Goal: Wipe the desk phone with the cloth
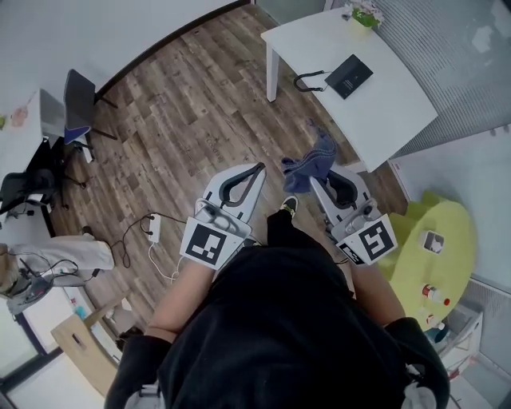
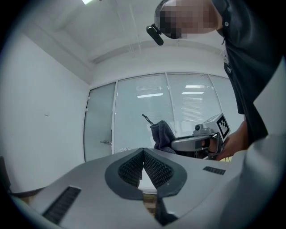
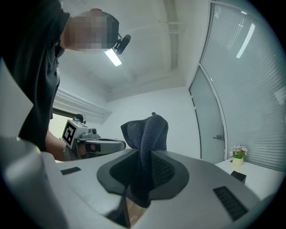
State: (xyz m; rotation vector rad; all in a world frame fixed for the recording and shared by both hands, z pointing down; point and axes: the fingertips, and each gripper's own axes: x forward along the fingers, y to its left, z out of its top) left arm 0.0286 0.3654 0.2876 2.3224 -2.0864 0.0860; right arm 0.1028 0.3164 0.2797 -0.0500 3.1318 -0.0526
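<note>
The black desk phone lies on a white table at the far right of the head view, well ahead of both grippers. My right gripper is shut on a blue-grey cloth, which bunches up above the jaws. In the right gripper view the cloth stands between the pads, and the phone shows small at the lower right. My left gripper is held beside it over the wooden floor, shut with nothing in it. The left gripper view shows its pads meeting, with the cloth beyond.
A small potted plant stands at the white table's far end. A yellow round table with small containers is at the right. A dark chair and a power strip with cables are on the floor at the left.
</note>
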